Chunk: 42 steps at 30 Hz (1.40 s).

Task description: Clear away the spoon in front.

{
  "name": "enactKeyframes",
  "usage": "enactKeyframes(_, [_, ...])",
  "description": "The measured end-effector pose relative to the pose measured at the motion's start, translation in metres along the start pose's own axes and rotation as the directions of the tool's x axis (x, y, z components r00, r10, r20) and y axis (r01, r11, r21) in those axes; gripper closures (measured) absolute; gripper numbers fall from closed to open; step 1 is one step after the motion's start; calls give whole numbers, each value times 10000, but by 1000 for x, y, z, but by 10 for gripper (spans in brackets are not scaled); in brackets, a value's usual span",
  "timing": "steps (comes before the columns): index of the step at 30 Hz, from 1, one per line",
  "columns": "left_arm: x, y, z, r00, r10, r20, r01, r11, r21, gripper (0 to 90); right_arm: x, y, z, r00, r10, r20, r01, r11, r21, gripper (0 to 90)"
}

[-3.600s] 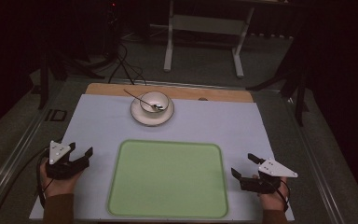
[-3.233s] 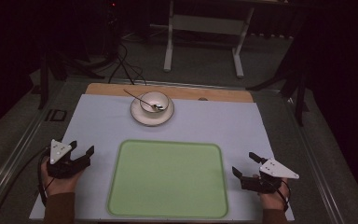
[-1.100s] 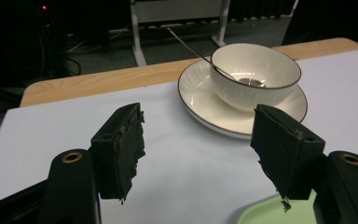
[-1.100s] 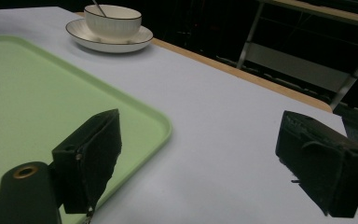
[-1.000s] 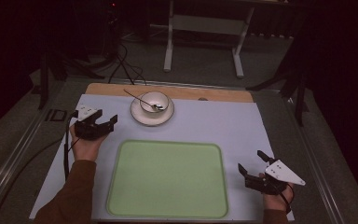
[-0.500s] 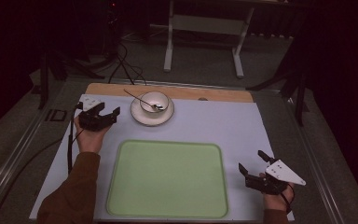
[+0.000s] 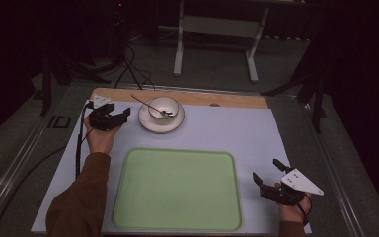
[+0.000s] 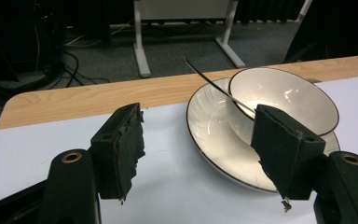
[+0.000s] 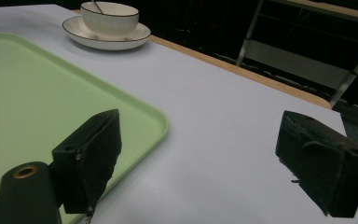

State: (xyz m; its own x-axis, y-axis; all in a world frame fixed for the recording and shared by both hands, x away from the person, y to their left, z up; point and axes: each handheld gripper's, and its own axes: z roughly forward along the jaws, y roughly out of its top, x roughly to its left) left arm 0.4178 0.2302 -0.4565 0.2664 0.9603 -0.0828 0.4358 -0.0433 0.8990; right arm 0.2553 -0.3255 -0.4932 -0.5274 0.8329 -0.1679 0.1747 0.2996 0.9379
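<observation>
Tongs first: my left tongs [image 7: 120,116] sit at 10 o'clock on the bench [image 7: 237,128], jaws spread wide, nothing between them, just beside the saucer's rim. My right tongs [image 7: 267,177] rest at 4 o'clock, jaws equally wide and empty, just off the tray's right edge. Green tray [image 7: 177,190] lies flat at 6 o'clock, bare. White saucer [image 7: 150,124] at 11 o'clock carries a white bowl [image 7: 164,104]. Spoon [image 7: 148,104] lies in the bowl, handle angled out toward 10 o'clock, over the rim.
</observation>
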Motion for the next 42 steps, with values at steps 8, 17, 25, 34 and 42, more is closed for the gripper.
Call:
enactKeyframes(8, [1,6,19,9994,-320,91,319,9994,121,335,-1,0,0,10000,50,-17,-50,10000,27,139])
enactKeyframes(17, [0,12,41,9973,-711,186,707,9972,254,339,0,-1,-1,10000,55,-71,-54,10000,74,139])
enactKeyframes(25, [-5,16,61,9970,-759,146,748,9949,681,366,-1,-1,1,9999,38,-166,-36,9999,126,139])
enactKeyframes(34, [-10,15,79,9940,-1090,-51,1091,9908,801,404,-2,-2,0,9999,45,-126,-43,9998,168,140])
enactKeyframes(42, [-12,15,87,9841,-1753,272,1732,9827,649,490,0,-2,3,9997,-112,-229,120,9993,352,140])
